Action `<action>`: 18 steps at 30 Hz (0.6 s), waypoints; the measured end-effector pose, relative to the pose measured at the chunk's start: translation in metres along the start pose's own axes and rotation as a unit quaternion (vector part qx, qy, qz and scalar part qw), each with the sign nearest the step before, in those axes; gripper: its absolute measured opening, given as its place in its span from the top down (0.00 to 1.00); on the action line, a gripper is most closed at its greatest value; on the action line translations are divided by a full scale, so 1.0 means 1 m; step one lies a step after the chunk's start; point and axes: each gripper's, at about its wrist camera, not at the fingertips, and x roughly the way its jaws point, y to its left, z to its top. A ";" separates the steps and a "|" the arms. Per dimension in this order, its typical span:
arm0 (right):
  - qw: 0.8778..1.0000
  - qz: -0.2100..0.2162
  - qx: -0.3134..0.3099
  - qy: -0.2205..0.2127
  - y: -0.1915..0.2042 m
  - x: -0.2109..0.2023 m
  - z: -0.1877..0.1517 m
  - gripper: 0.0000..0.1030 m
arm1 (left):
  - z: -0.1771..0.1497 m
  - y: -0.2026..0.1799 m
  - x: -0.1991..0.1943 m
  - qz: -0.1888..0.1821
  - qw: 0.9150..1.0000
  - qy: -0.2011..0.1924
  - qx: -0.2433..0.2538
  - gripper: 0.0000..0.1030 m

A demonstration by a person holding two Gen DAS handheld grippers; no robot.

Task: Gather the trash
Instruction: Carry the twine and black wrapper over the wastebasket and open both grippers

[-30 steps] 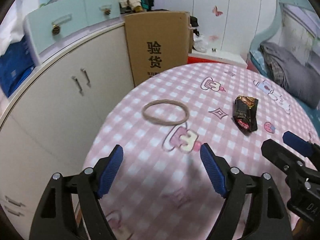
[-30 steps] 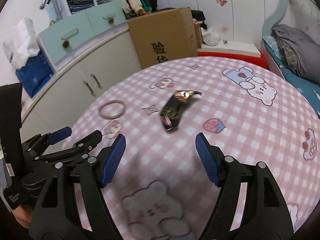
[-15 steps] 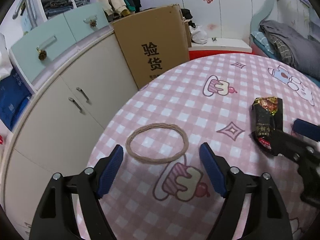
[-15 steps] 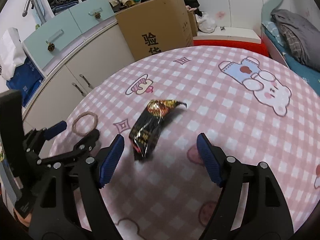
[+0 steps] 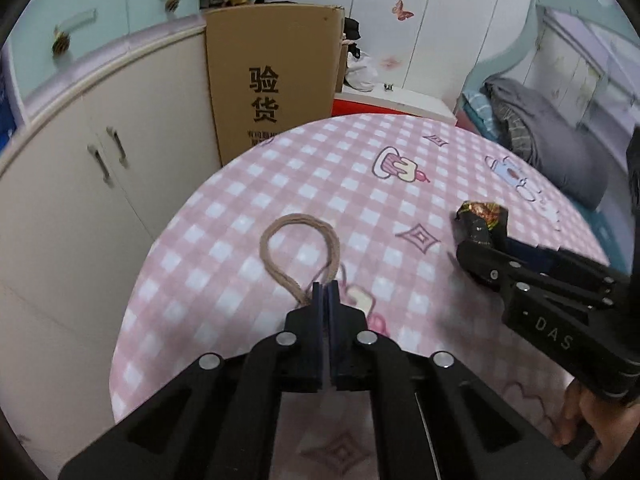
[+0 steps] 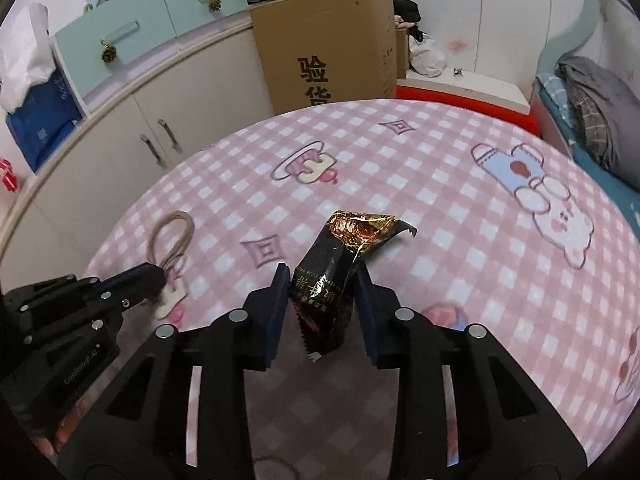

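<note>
A loop of brown twine [image 5: 298, 248] lies on the pink checked tablecloth [image 5: 360, 168]. My left gripper [image 5: 325, 294] is shut on the loop's near end, which is pinched into a narrow shape. It also shows in the right wrist view [image 6: 172, 236]. A black and gold snack wrapper [image 6: 336, 276] stands between the fingers of my right gripper [image 6: 322, 284]. The jaws are narrowed around it and the right pad touches it; a small gap shows at the left pad. The wrapper also shows in the left wrist view [image 5: 480, 222].
A tall cardboard box [image 6: 324, 40] stands behind the round table. Cream cabinets [image 5: 100, 152] with mint drawers run along the left. A bed with grey bedding [image 5: 552, 148] is at the right. The table's left edge is near the twine.
Both grippers moved forward and closed. The left one took hold of the twine loop and squeezed it narrow. The right one closed around the wrapper, which now stands up.
</note>
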 end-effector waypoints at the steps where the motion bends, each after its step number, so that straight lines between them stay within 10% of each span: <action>1: 1.000 0.008 0.003 -0.001 0.002 -0.003 -0.004 0.70 | -0.004 0.005 -0.004 -0.008 1.000 0.001 -0.010 0.98; 18: 0.990 0.140 -0.023 -0.013 0.109 -0.064 -0.052 0.71 | -0.073 0.065 -0.111 -0.039 0.993 -0.049 -0.101 0.98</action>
